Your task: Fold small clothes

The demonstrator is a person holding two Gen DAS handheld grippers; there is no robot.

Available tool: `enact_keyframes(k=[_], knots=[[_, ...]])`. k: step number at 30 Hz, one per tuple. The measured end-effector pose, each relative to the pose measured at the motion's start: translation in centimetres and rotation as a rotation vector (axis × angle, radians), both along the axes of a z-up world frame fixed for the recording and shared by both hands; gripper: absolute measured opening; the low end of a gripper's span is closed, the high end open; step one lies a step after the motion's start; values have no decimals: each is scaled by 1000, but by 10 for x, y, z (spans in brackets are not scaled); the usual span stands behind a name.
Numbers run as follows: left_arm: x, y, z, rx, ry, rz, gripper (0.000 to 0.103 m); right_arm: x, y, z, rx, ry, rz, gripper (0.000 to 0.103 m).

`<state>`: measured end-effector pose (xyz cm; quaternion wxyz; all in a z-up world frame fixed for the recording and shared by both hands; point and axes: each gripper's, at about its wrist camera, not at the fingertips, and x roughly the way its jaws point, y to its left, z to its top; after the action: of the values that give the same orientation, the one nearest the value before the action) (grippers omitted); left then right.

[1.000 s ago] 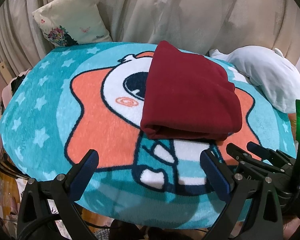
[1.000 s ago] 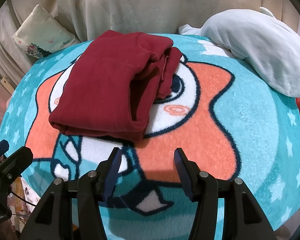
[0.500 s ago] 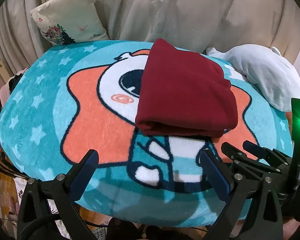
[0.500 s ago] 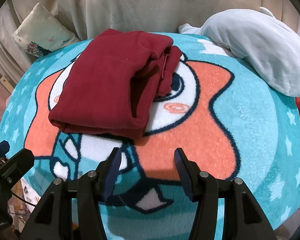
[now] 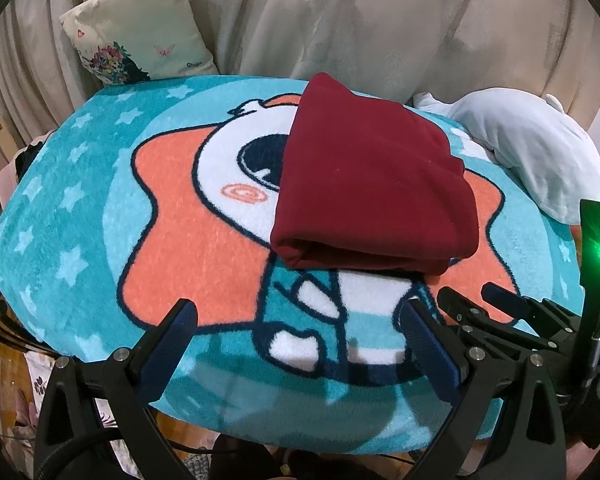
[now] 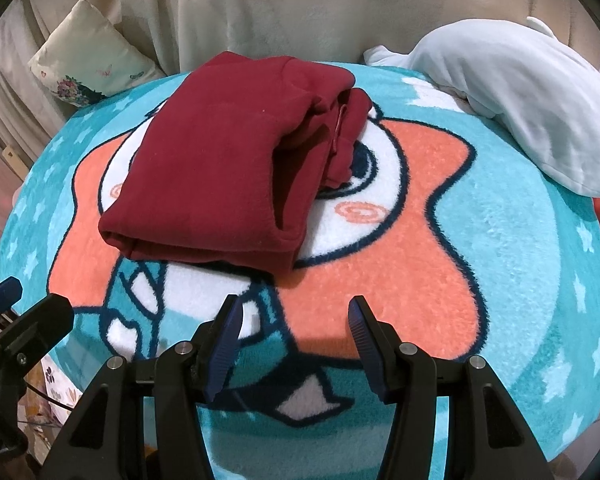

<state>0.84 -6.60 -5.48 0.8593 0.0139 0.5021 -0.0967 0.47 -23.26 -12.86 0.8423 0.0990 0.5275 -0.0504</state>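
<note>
My left hand-held gripper [image 5: 298, 336] and right hand-held gripper [image 6: 294, 334], both spread and empty, have backed slightly from the folded maroon fleece garment [image 6: 224, 168] ahead; folding looks finished.

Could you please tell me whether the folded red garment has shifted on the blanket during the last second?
No. The red garment still covers the same side of the cartoon eye on the blanket.

Dark red garment [image 5: 372, 184], teal star-patterned blanket [image 5: 60, 216], floral cream cushion [image 5: 136, 36]
</note>
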Motion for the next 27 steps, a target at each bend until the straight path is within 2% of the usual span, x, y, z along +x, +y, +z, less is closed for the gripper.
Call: enact_keyframes(k=[12, 27], knots=[[4, 0, -5, 0, 15, 2, 101, 4, 3, -4, -13, 12, 6, 60], [6, -5, -4, 2, 7, -4, 101, 4, 0, -6, -87, 27, -5, 60]])
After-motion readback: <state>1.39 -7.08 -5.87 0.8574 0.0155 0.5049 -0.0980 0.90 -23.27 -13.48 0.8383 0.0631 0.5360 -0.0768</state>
